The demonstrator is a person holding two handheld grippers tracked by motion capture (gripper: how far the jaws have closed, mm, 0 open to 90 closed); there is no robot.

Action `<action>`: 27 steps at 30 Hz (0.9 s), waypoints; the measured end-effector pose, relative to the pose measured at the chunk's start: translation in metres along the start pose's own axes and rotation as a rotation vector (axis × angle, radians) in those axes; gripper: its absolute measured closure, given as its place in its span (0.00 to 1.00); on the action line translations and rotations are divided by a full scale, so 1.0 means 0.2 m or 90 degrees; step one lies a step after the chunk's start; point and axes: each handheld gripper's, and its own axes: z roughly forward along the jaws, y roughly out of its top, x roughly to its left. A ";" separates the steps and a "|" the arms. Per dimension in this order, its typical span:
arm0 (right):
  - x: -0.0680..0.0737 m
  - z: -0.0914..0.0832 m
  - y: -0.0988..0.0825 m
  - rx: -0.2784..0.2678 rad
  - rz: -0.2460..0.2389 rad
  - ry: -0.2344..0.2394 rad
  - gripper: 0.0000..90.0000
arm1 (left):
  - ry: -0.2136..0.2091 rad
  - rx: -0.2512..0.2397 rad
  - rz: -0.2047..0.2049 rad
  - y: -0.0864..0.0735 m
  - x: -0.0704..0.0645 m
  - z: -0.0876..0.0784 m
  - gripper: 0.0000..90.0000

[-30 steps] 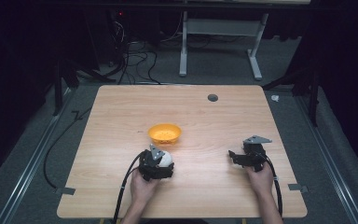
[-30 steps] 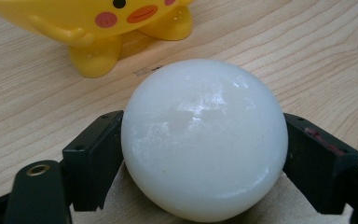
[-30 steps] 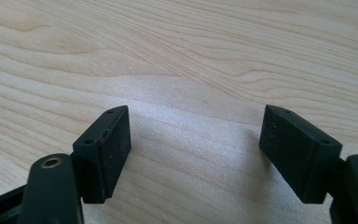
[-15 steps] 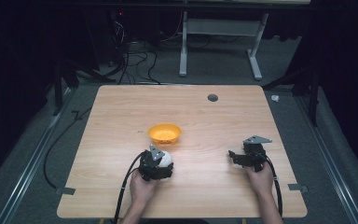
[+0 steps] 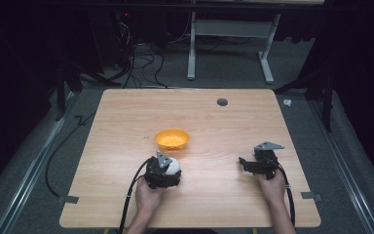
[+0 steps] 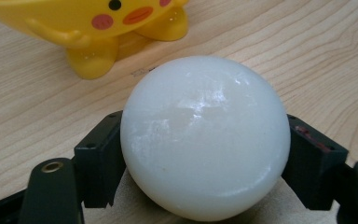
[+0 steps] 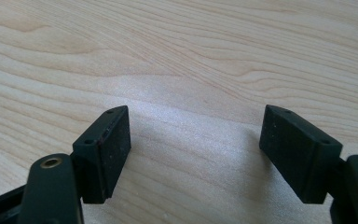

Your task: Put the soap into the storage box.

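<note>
A white ball [image 6: 205, 137] sits between the black jaws of my left gripper [image 6: 205, 154], which press on both its sides. From above, the white ball [image 5: 171, 166] shows at the left gripper [image 5: 168, 170], near the table's front. Just beyond it stands a yellow bowl [image 5: 172, 139] with a cartoon face and small feet [image 6: 107, 28]. My right gripper [image 5: 246, 165] rests low over bare wood at the front right, its jaws wide apart with nothing between them [image 7: 196, 149].
The wooden table [image 5: 126, 117] has a small dark round hole [image 5: 222, 102] near its far edge. Cables and a white desk frame [image 5: 229, 44] lie on the floor beyond. Tape marks [image 5: 68, 199] sit at the front corners.
</note>
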 end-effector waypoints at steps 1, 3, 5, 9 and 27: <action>0.00 0.00 0.00 0.001 -0.001 0.000 0.28 | -0.002 -0.002 0.001 0.00 0.00 -0.01 0.27; 0.00 0.00 0.00 0.000 -0.003 0.000 0.28 | -0.003 -0.006 0.004 0.01 0.00 -0.02 0.27; 0.00 0.00 0.00 0.000 0.000 0.000 0.28 | -0.006 -0.010 0.008 0.02 0.00 -0.03 0.27; 0.00 0.00 0.00 0.000 0.001 0.001 0.28 | -0.012 -0.010 0.013 0.04 -0.01 -0.05 0.27; 0.00 0.00 0.00 0.001 -0.002 0.000 0.28 | -0.035 -0.026 0.017 0.11 -0.02 -0.11 0.27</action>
